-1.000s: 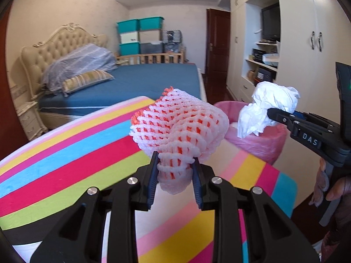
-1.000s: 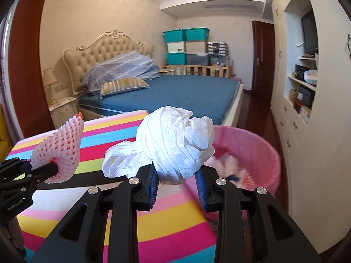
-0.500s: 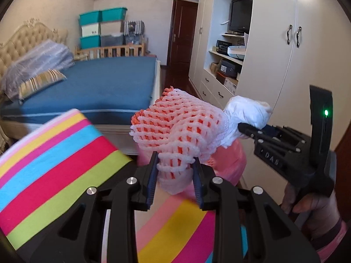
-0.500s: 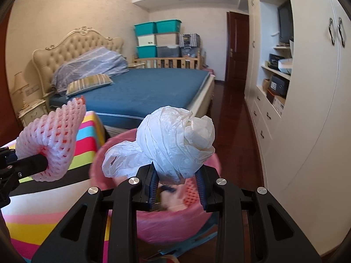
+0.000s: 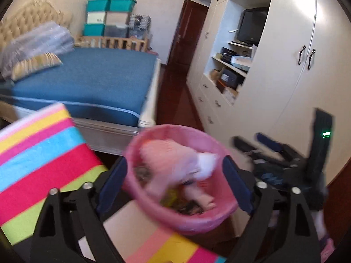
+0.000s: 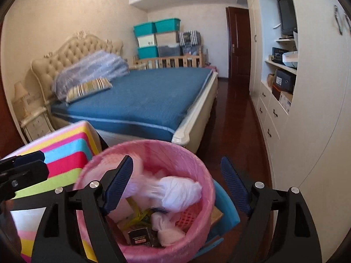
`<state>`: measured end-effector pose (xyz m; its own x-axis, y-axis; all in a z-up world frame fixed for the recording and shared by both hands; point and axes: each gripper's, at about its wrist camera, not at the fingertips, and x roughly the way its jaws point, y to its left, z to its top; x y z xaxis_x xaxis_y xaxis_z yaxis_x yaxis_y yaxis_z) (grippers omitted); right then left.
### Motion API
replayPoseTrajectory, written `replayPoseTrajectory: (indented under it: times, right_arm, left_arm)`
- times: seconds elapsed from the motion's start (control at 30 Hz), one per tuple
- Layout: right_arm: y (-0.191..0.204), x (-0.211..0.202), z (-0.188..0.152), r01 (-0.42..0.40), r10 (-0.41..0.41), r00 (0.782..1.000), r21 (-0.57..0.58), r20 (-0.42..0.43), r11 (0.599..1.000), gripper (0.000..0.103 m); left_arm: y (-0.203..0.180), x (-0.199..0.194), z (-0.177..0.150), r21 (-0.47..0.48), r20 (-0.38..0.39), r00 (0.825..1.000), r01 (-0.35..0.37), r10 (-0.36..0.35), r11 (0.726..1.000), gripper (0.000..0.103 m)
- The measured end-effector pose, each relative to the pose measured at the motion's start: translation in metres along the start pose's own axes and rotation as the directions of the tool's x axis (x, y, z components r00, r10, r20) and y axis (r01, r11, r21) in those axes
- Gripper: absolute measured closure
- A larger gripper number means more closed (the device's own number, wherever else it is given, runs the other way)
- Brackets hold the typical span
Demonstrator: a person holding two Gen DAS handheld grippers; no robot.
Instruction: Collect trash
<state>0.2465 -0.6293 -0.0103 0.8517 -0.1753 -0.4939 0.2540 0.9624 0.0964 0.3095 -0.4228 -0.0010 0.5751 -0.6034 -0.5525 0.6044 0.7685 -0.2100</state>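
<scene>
Drop | left gripper and right gripper jaws opening, nothing pinched | foam net, white bag falling into pink bin | hold over rim until settled

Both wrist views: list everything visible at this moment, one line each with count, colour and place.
Bin: one, pink, below both grippers.
Foam net: one, pink-white, blurred, inside the bin's mouth.
Crumpled plastic bag: one, white, in the bin.
Other trash: several, mixed, bin bottom.
Striped cloth: one, multicolour, left of the bin.
Bed: one, blue cover, behind.
Storage boxes: several, teal and pale, far wall.
Wardrobe: one, cream, right.
Left gripper: black, jaws opening, nothing clamped.
Right gripper: black, jaws opening, nothing clamped.
</scene>
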Motion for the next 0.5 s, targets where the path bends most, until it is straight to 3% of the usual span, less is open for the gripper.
replayPoseTrajectory:
  times: [0.17,0.23,0.43,0.5]
  right_arm:
    - [-0.001,-0.057,-0.014,0.03,-0.031,0.997,0.01,0.072,0.999,0.024]
    - [0.005,-0.079,-0.017,0.057,-0.059,0.995,0.024,0.082,0.998,0.018]
    - [0.043,-0.145,-0.028,0.139,-0.136,0.983,-0.016,0.126,0.99,0.018]
    - [0.056,-0.163,-0.037,0.167,-0.161,0.976,-0.032,0.146,0.985,0.018]
  left_arm:
    - [0.002,-0.047,-0.012,0.093,0.115,0.989,-0.108,0.097,0.99,0.005]
    - [0.003,-0.073,-0.019,0.094,0.182,0.976,-0.14,0.121,0.986,0.005]
    - [-0.007,-0.133,-0.043,0.083,0.273,0.933,-0.265,0.234,0.961,0.005]
    - [-0.011,-0.144,-0.049,0.079,0.276,0.931,-0.27,0.239,0.96,0.005]
